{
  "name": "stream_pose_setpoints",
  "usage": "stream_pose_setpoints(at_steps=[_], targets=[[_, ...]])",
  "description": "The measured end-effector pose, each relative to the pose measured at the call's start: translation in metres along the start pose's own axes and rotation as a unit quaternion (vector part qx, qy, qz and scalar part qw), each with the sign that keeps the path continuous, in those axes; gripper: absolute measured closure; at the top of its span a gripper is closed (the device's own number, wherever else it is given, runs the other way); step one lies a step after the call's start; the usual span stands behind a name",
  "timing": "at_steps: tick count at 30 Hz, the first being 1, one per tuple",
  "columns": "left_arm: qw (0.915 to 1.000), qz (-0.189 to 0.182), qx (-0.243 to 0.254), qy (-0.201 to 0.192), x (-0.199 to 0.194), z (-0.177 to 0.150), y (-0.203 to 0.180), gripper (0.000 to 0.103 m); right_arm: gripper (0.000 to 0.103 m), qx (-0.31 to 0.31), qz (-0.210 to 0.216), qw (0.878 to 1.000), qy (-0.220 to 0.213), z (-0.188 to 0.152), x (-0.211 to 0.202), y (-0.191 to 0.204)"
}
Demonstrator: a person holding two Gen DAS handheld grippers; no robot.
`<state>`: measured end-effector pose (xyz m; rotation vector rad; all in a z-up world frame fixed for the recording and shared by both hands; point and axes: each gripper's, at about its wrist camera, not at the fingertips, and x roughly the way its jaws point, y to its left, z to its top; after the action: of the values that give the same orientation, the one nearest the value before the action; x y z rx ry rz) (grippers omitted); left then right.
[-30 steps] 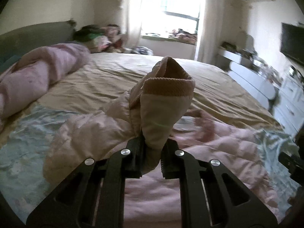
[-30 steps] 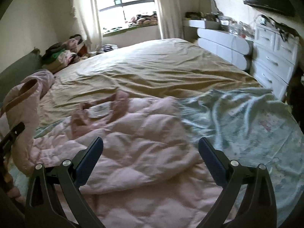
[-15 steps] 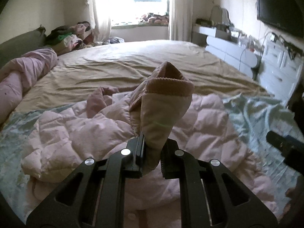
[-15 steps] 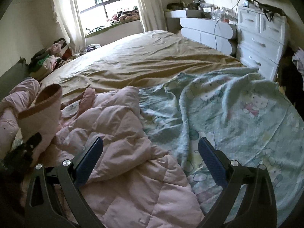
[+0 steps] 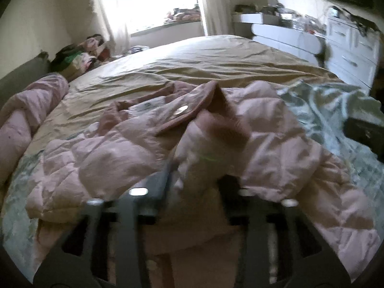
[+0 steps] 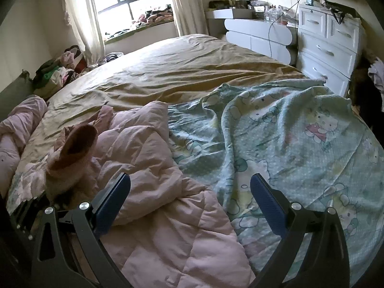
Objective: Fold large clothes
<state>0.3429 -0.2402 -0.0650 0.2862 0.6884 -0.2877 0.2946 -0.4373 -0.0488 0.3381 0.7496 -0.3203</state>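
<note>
A pink quilted jacket lies rumpled on the bed; it also shows in the right wrist view. My left gripper has its jaws spread, and the jacket's sleeve with a ribbed brown cuff sags between the fingers. The frame is blurred, so contact is unclear. My right gripper is open and empty, hovering over the jacket's right edge and the sheet. The left gripper body shows under the cuff at the lower left.
A green cartoon-print sheet covers the near right of the bed. A tan cover spans the far half. A pink duvet roll lies at left. White drawers stand at right. Clothes pile by the window.
The left gripper has opened its jaws and the raised sleeve has slumped down onto the jacket. The left view has swung right and lower. The right gripper stays open and has shifted right.
</note>
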Motion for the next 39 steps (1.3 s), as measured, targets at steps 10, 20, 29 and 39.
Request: stream_pose_setpoints(at_steps=[10,20,29,39], targets=[[0.9966,-0.027,0.046,-0.062,-0.043,0.014,-0.035,0.037,0.004,0.03,-0.003,0.999,-0.01,0.009,-0.013,-0.02],[0.9954,0.026,-0.033,-0.087,-0.073,0.028,0.086,0.033,0.004,-0.012,0.026,0.999,-0.019,0.017,-0.034,0.042],[0.983,0.117,-0.134,-0.044,-0.049,-0.002,0.232,0.045,0.004,-0.075,0.055,0.996,0.001,0.002,-0.015,0.133],[0.981,0.108,-0.16,0.01,-0.011,-0.05,0.262,0.041,0.004,-0.122,0.121,0.985,0.025,-0.011,0.013,0.239]])
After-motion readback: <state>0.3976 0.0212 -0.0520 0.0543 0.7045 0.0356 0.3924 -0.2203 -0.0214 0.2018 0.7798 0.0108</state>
